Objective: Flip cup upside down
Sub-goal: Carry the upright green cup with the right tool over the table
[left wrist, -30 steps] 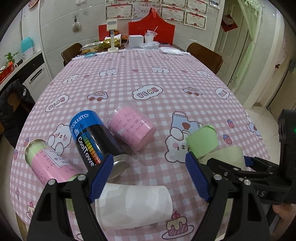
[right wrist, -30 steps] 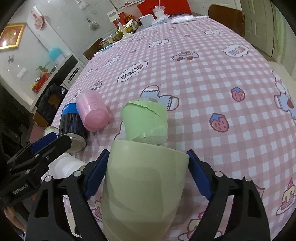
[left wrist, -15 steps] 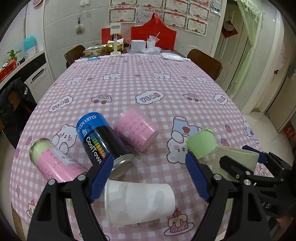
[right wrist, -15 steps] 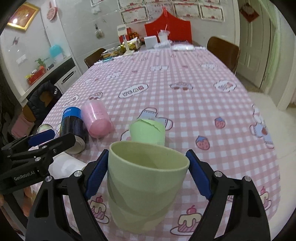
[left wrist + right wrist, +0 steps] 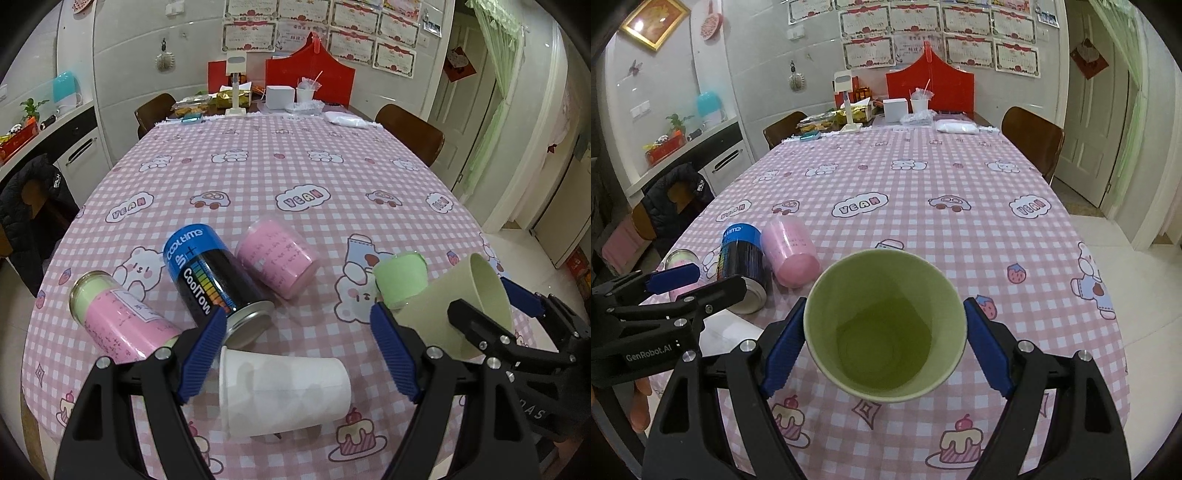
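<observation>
My right gripper is shut on a pale green cup, held above the table with its open mouth turned toward the camera; I look down into it. In the left wrist view the same cup is tilted, mouth up and to the right, between the right gripper's fingers. My left gripper is open and empty above a white paper cup that lies on its side. A smaller bright green cup stands upside down just behind the held cup.
A blue-and-black can, a pink cup and a pink-labelled jar lie on their sides on the pink checked tablecloth. Clutter, a red board and chairs stand at the far end. The table edge runs at right.
The right gripper has rotated the green cup from upright to tilted, so its mouth now faces the wrist camera. The left gripper has drawn back slightly and stays open.
</observation>
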A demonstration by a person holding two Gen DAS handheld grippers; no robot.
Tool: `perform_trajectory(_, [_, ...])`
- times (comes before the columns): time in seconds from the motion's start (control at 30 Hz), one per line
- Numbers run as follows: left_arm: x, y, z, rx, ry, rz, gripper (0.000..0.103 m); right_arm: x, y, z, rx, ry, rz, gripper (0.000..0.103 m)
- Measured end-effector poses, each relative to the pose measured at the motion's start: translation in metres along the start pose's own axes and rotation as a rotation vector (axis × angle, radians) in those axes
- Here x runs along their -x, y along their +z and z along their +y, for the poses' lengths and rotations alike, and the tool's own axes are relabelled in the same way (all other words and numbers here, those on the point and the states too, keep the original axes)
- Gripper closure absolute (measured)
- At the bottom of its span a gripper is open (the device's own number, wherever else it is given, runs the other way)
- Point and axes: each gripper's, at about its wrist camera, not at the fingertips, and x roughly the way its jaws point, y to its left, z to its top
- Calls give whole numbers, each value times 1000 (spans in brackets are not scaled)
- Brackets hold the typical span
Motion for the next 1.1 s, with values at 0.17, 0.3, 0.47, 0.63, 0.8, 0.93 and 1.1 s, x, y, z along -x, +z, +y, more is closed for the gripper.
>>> perform_trajectory(0.17, [4, -2, 1, -4, 2, -7, 24, 3, -2, 5, 25, -27, -13, 24])
perform_trajectory(0.3, [5, -3, 1, -5, 1, -5, 24, 5, -4, 8, 39, -43, -13, 24])
perform_trajectory(0.47, [8, -6, 1, -12, 5, -11, 24, 7, -7, 10, 50, -43, -10, 24])
perform_trajectory(0.63, [10, -10, 2, -21, 14, -10, 24, 9, -12, 13, 56, -52, -9, 24])
perform_trajectory(0.8, [12, -14, 3, -19, 18, -9, 24, 8, -16, 19, 72, -66, 1, 24])
perform_trajectory(0.93, [13, -17, 4, -22, 25, -11, 24, 8, -17, 20, 74, -66, 3, 24])
perform_trajectory(1.1, [14, -18, 4, -38, 35, -14, 24, 5, -20, 20, 70, -72, 0, 24])
